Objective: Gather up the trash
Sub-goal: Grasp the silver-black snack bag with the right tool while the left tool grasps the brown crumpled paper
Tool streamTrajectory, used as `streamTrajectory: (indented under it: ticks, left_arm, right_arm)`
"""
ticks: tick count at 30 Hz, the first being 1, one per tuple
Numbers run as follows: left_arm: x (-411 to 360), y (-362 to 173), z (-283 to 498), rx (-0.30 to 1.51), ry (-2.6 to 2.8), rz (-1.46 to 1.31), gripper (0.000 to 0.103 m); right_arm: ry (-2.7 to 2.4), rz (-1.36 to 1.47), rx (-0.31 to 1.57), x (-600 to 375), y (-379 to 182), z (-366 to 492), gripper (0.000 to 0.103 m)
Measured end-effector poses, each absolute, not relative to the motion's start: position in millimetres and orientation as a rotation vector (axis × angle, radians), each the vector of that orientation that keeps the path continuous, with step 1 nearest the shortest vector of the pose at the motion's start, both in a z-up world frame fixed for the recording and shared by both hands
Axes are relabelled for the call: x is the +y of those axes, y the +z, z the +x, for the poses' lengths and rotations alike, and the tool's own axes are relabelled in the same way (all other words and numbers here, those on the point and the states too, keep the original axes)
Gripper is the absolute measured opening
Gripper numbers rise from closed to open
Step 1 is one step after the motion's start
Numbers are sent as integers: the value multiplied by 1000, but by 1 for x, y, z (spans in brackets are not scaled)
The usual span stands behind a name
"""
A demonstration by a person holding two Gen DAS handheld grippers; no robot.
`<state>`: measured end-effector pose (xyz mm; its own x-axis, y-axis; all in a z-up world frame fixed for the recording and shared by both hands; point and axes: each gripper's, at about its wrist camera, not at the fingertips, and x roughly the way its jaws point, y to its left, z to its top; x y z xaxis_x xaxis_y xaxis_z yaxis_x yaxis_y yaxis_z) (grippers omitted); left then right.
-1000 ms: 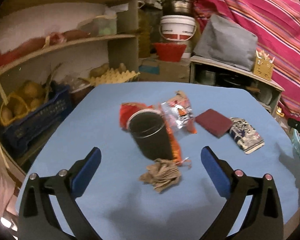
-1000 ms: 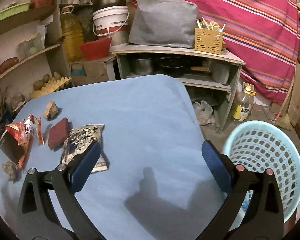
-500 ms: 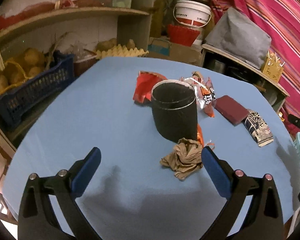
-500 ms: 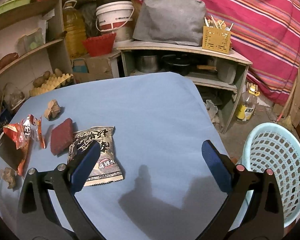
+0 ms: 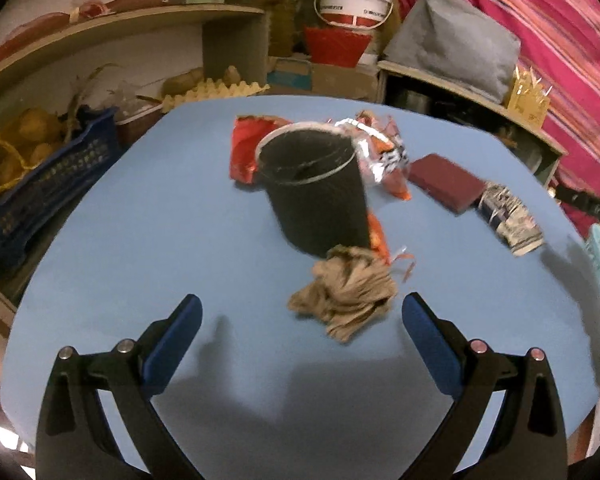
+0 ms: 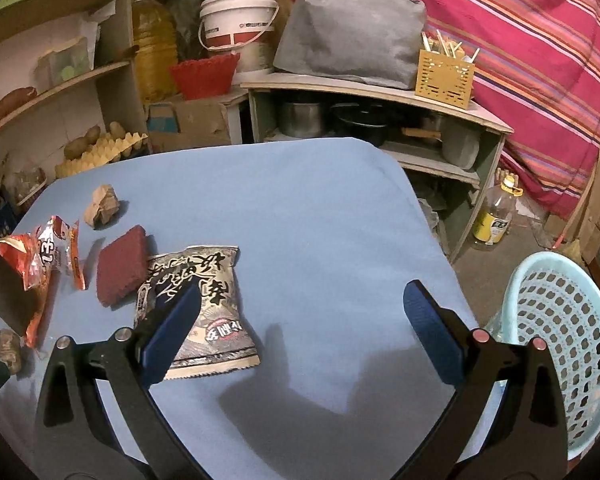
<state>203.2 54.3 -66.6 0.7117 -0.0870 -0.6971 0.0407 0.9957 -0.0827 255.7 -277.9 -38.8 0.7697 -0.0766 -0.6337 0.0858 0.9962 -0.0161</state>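
Observation:
On the blue table (image 5: 140, 240) a crumpled brown paper wad (image 5: 346, 292) lies just ahead of my left gripper (image 5: 302, 328), which is open and empty. Behind the wad a black cup (image 5: 316, 196) stands among red snack wrappers (image 5: 376, 152). A maroon pad (image 5: 446, 182) and a black printed snack bag (image 5: 510, 218) lie to the right. My right gripper (image 6: 300, 328) is open, its left finger over the black snack bag (image 6: 198, 300). The maroon pad (image 6: 122, 266), red wrapper (image 6: 46, 252), a second brown wad (image 6: 102, 210) and the first wad (image 6: 6, 346) lie to its left.
A light blue perforated basket (image 6: 560, 344) stands on the floor off the table's right edge (image 6: 436, 240). A bottle (image 6: 496, 216) stands on the floor by low shelves (image 6: 380, 92). A dark blue crate (image 5: 40, 184) of potatoes sits left of the table.
The left gripper has shifted so the brown wad now lies closer, between its fingers' line. The right gripper has moved nearer the black snack bag.

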Motion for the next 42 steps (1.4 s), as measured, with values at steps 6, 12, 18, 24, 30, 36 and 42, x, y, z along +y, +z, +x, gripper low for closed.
streamTrajectory:
  ticks: [6, 12, 18, 24, 30, 36, 42]
  left_arm:
    - [39, -69, 218, 811, -97, -12, 75]
    - [38, -79, 227, 864, -137, -10, 48]
    - [44, -69, 217, 838, -146, -19, 45]
    - [51, -44, 209, 769, -120, -8, 45]
    - [59, -26, 213, 719, -81, -15, 45]
    - [50, -14, 221, 695, -74, -18, 45]
    - [30, -9, 223, 690, -99, -19, 45]
  right_arm:
    - [-58, -9, 720, -261, -49, 265, 98]
    - [-2, -62, 750, -236, -59, 267, 98]
    - [5, -114, 804, -221, -72, 274, 98]
    - [-1, -64, 861, -231, -81, 287, 93]
    - [74, -58, 909, -225, -88, 290, 56]
    - [93, -62, 890, -229, -83, 285, 21]
    - [81, -91, 870, -240, -73, 272, 8]
